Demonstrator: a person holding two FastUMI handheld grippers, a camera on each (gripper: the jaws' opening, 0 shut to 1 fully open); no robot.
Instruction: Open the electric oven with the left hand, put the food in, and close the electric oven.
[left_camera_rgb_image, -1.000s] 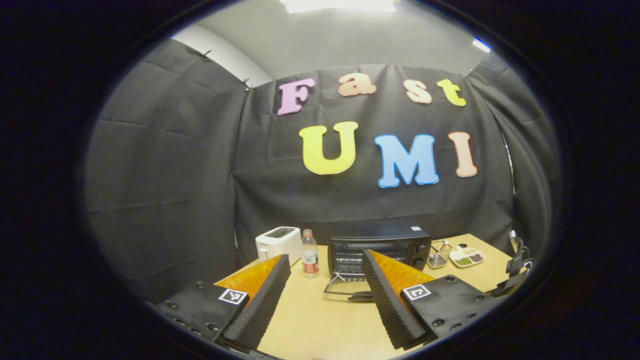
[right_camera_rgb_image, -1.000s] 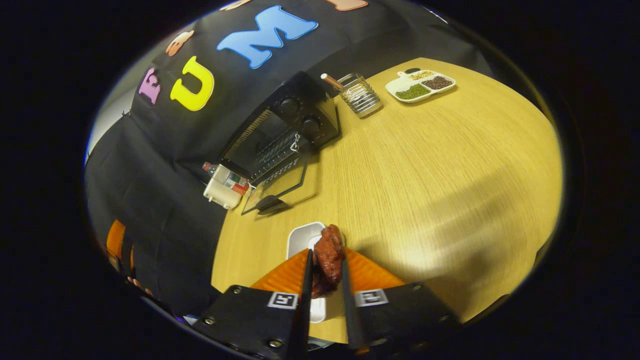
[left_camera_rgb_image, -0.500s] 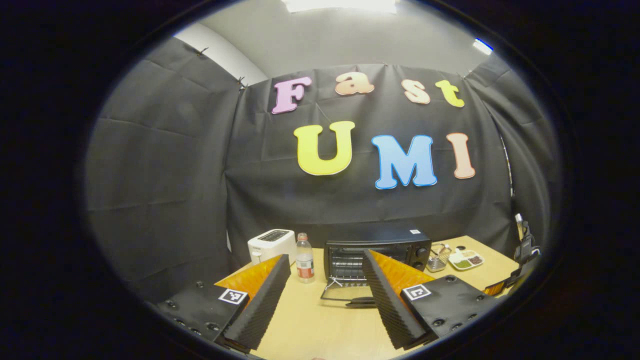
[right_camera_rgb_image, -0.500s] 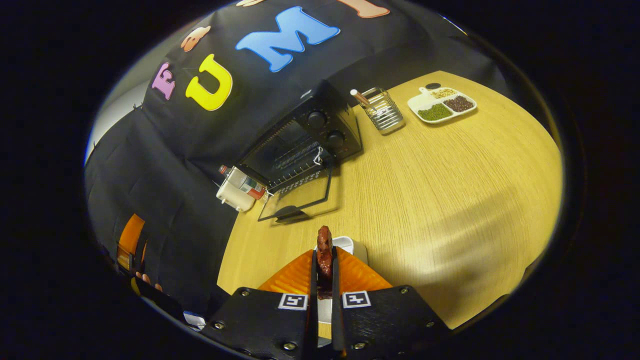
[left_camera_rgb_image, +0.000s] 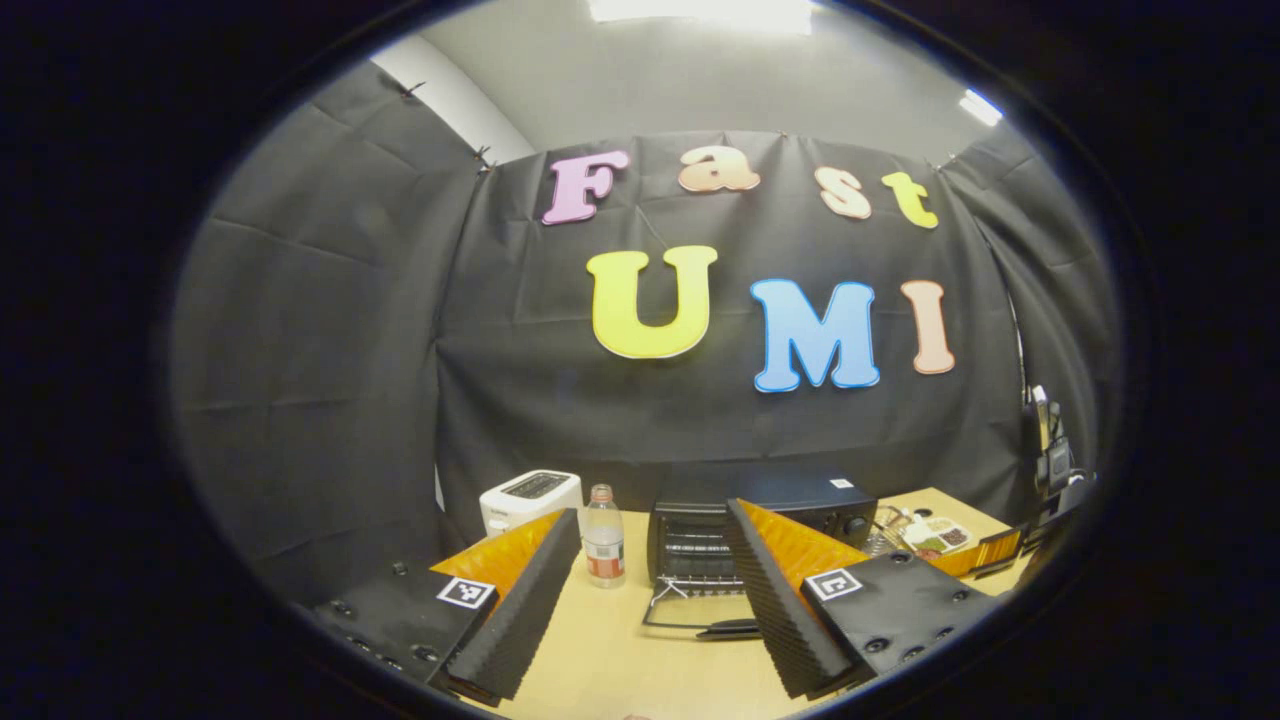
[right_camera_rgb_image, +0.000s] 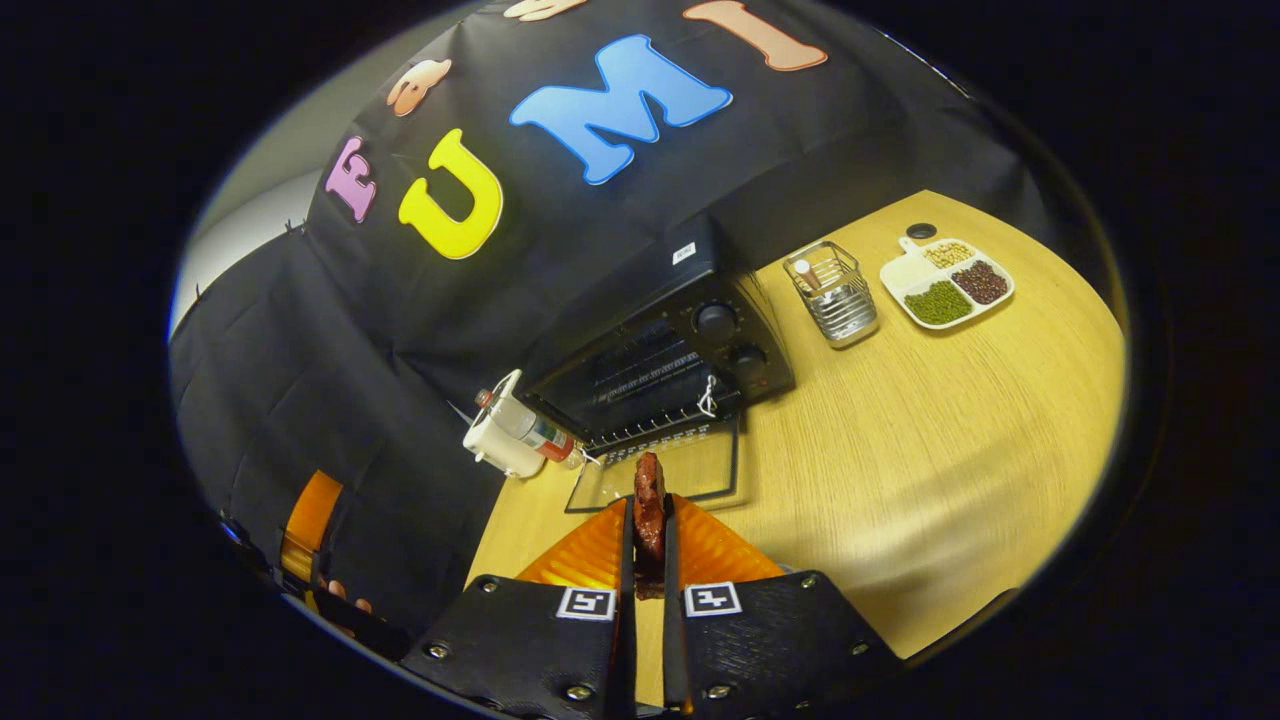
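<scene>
The right gripper (right_camera_rgb_image: 648, 520) pinched the food (right_camera_rgb_image: 649, 500) before the open oven (right_camera_rgb_image: 665, 370); the left gripper (left_camera_rgb_image: 650, 590) was spread; insertion seemed next.

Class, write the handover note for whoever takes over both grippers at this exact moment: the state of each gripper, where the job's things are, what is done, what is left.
Left gripper: open, empty, held back from the oven.
Right gripper: shut on the food, a dark red piece, raised over the table in front of the oven.
Electric oven: at the table's back edge; its door is folded down flat, the rack exposed.
Done: oven opened, food picked up.
Left: place the food on the rack, release, then close the door.
</scene>
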